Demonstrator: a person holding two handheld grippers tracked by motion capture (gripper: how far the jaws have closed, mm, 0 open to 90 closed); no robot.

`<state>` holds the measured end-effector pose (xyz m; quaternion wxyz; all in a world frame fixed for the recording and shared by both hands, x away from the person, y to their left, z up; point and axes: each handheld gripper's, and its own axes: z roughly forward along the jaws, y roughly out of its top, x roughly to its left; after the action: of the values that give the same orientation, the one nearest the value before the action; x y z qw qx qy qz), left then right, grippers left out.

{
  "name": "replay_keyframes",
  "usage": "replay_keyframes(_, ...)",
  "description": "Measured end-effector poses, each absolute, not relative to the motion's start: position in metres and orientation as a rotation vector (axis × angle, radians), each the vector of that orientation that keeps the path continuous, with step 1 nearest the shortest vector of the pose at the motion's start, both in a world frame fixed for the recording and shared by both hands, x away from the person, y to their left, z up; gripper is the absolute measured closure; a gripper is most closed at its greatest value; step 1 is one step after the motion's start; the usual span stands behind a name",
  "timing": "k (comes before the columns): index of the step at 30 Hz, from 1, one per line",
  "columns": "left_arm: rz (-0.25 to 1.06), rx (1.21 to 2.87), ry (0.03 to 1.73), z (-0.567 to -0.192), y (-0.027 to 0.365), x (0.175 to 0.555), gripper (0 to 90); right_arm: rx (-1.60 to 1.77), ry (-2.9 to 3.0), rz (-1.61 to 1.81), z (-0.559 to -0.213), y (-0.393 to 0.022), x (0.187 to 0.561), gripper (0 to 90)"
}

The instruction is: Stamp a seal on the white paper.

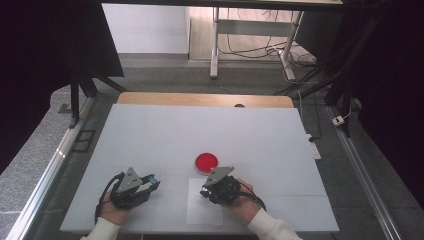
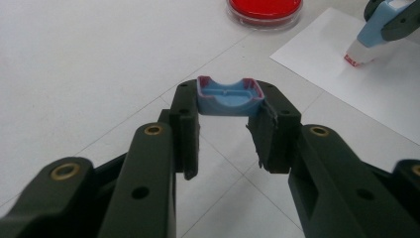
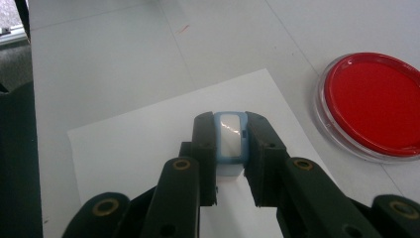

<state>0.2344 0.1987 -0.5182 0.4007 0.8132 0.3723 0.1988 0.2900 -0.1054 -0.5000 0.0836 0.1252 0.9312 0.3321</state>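
Right gripper (image 3: 231, 148) fingers clamping blue stamp (image 3: 231, 141) over paper (image 3: 133, 148), left gripper (image 2: 229, 121) pinching its cap (image 2: 229, 96).

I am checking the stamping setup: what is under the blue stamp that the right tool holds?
Under the blue stamp lies a white paper sheet on the table. The stamp's body and the right tool cover the spot below its face.

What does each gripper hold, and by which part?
The left gripper holds a blue cap by its two ends. The right gripper clamps a blue-and-white stamp by its body's sides, above the white paper.
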Motion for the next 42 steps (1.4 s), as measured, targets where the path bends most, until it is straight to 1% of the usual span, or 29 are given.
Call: replay_keyframes(42,0.508,2.06,0.949,-0.5186,0.1988,0.235,65.1,0.381,2.781,1.005,-0.5024,-0.1086,0.29,75.9)
